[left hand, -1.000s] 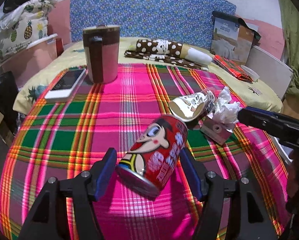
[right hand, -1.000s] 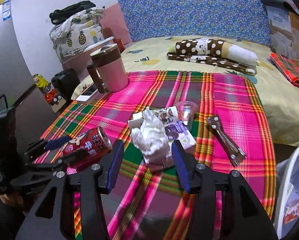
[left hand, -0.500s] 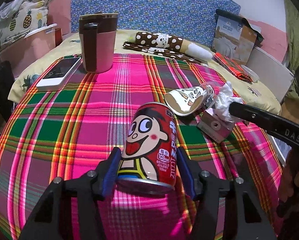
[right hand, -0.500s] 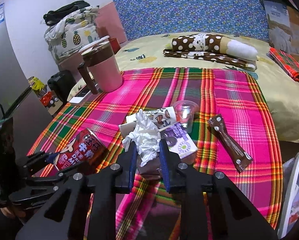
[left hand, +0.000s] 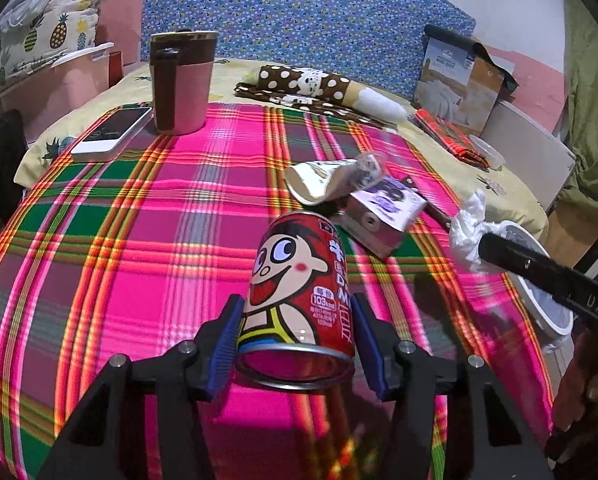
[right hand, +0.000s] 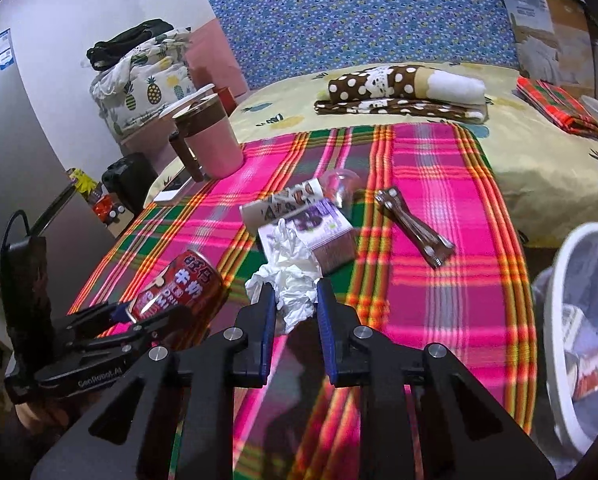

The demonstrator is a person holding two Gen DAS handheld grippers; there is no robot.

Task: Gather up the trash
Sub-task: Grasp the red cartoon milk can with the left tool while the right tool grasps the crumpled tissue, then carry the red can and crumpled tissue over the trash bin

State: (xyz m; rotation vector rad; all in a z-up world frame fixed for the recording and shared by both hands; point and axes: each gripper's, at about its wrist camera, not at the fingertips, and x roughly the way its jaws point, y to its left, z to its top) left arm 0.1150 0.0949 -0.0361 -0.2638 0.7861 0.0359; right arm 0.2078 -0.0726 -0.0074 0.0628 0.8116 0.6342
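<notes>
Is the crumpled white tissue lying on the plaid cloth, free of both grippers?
No, the crumpled white tissue is pinched between the fingers of the right gripper.

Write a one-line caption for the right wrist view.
Right gripper pinching crumpled white tissue above the pink plaid cloth; left gripper holds a red cartoon can.

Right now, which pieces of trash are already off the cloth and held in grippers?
The red can in the left gripper and the white tissue in the right gripper; the remaining wrappers lie on the cloth.
</notes>
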